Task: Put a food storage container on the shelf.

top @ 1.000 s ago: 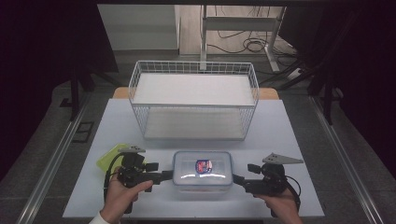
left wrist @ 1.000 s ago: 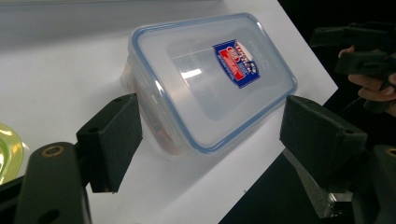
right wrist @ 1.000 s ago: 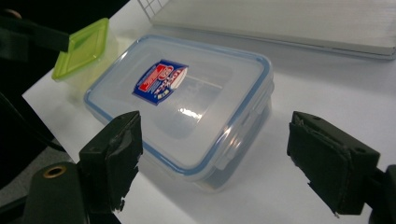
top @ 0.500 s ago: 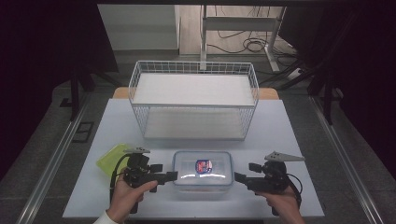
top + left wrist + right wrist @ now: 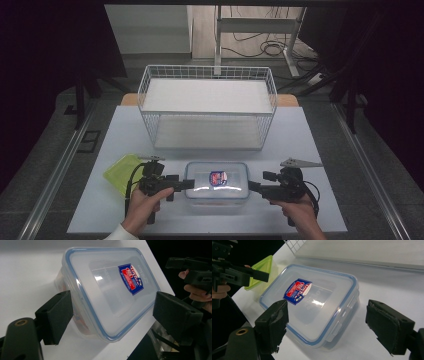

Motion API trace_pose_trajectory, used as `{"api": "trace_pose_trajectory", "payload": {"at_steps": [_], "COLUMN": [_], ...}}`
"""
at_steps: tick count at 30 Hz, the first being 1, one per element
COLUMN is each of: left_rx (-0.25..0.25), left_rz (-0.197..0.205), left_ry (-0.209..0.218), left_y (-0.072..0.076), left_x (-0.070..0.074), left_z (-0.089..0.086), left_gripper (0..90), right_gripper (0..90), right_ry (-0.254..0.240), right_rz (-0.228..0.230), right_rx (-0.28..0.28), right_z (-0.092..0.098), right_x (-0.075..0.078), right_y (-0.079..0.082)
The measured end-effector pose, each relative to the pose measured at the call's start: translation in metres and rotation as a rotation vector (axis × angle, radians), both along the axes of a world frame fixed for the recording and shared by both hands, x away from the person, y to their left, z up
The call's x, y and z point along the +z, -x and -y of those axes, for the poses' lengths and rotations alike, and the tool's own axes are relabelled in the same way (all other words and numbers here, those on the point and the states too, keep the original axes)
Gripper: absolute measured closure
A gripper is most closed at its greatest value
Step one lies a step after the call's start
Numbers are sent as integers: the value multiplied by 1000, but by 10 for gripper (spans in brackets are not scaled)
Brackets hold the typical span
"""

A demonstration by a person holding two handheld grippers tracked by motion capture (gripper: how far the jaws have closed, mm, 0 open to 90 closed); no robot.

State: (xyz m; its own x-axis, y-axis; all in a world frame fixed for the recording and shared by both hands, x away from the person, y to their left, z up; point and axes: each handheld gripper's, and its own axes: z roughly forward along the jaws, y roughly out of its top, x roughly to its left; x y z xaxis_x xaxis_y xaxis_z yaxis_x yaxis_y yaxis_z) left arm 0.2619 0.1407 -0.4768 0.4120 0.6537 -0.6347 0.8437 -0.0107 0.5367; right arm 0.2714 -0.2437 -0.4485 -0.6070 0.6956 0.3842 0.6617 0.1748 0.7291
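Container (image 5: 217, 180) sits at the near table edge, lid on, a gripper at each end: left gripper (image 5: 112, 312) and right gripper (image 5: 327, 327) both gape wide, holding nothing. Looks stiff, light, slick plastic; best squeezed across its short ends, below the rim

Clear plastic container (image 5: 216, 180), blue-rimmed lid shut, red-blue label, flat on white table (image 5: 330, 150)

Black grippers (image 5: 176, 184), white cuff (image 5: 118, 232)

Left gripper (image 5: 186, 184) fingers spread wide; right gripper (image 5: 252, 186) likewise.
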Motion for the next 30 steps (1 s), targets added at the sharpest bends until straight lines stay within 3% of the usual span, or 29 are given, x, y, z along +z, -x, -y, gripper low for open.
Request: {"api": "trace_pose_trajectory", "payload": {"at_steps": [3,10,17,27,30], "left_rx": [2,-17,-24,-39,-42], "left_rz": [-6,-64,-88,-119,-133], "left_ry": [-2,-3,21,20,43], "left_y": [-2,-13,-19,-25,-27], "left_x": [-3,-17,-22,-29,-32], "left_z": [2,12,11,12,11], "left_gripper": [149,130,131,131,137], "right_gripper": [186,187,187,186,187], "right_ry": [2,8,9,12,12], "right_rz": [2,1,0,-4,-2], "right_rx": [-3,-4,-8,-11,-12], "right_z": [0,0,3,3,3], "right_x": [0,-1,-3,-4,-4], "right_y": [1,1,1,1,1]}}
